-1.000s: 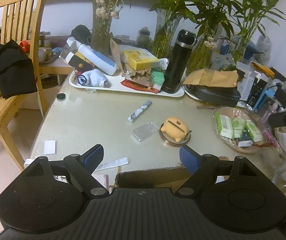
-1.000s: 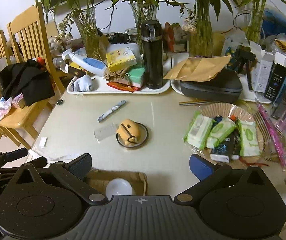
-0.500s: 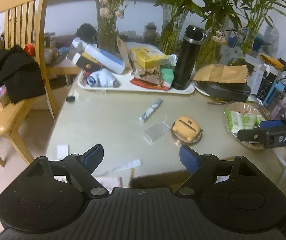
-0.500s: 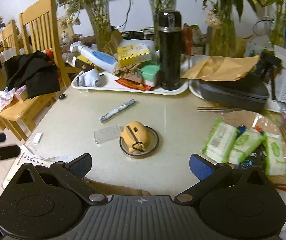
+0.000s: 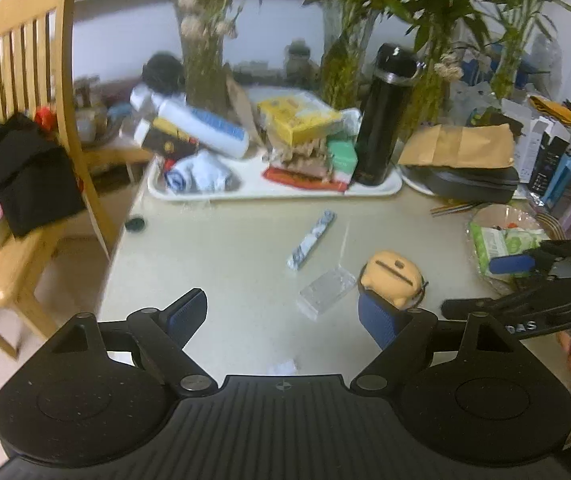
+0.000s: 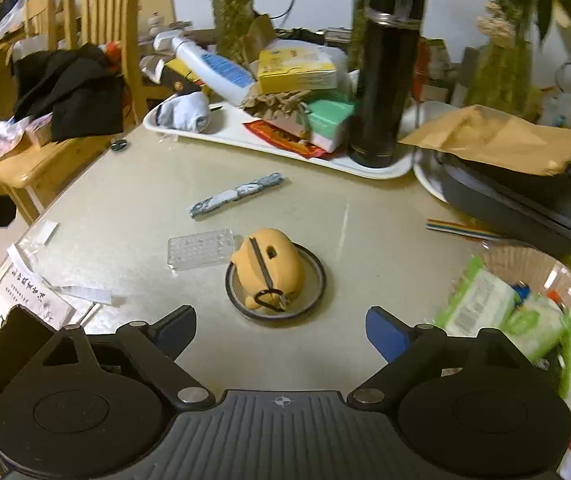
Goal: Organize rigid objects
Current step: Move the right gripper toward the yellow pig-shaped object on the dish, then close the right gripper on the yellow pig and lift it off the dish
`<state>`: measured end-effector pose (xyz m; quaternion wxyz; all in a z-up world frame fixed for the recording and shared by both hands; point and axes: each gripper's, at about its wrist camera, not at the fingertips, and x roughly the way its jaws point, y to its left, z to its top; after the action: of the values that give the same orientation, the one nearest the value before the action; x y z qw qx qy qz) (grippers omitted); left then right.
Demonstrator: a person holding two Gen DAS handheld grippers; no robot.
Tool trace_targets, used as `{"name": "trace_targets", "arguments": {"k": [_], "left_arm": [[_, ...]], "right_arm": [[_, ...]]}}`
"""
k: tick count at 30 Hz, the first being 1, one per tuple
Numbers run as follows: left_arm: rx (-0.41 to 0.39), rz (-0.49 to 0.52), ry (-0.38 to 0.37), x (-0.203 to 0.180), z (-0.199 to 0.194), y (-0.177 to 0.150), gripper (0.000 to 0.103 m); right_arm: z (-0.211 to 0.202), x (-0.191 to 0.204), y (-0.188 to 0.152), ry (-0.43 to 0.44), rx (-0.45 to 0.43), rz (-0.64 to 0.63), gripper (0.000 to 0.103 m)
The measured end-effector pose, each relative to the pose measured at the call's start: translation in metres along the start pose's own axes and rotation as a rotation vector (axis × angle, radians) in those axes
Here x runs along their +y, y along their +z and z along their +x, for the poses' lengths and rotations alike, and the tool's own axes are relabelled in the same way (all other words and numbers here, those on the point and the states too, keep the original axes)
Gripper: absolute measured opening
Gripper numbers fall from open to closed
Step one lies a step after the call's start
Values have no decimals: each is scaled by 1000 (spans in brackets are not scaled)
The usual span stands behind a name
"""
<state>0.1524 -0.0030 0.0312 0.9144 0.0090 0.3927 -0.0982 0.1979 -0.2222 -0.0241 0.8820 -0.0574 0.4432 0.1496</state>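
Right wrist view gives me the yellow case (image 6: 271,266) sitting on a small round dish (image 6: 317,276) mid-counter (image 6: 365,240), a clear plastic box (image 6: 200,248) just beside it and a patterned stick (image 6: 235,196) beyond. My right gripper (image 6: 281,330) hovers close before the dish, its jaws just narrowed a little yet still wide, nothing between them. My left gripper (image 5: 283,316) is spread apart too (empty).

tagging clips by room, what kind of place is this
Most likely a lived-in home dining area: a cluttered table, wooden chairs with clothes dumped on the seat, and vases of bamboo along the wall.
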Motion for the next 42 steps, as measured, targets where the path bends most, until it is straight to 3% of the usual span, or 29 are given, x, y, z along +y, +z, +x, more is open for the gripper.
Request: {"name": "trace_targets", "arguments": {"k": [4,9,16,31,38,42], "left_arm": [[17,-32,-43,1,1,3,83],[9,21,-27,-5,0,6,83],[25,-20,-44,2,0,5,83],[48,-8,-40,8,-1,3,83],[61,-6,-30,10,2,1,83],[65,1,-25,9,5,-1,83]], "right_arm": [[16,4,9,7,23,-32,86],[28,10,20,6,26,-61,83],[41,13,32,8,33,-65,81],[94,18,37,-14,139,-147,60],[103,23,35,-34,162,-174,58],[96,18,37,-29,169,-126,57]]}}
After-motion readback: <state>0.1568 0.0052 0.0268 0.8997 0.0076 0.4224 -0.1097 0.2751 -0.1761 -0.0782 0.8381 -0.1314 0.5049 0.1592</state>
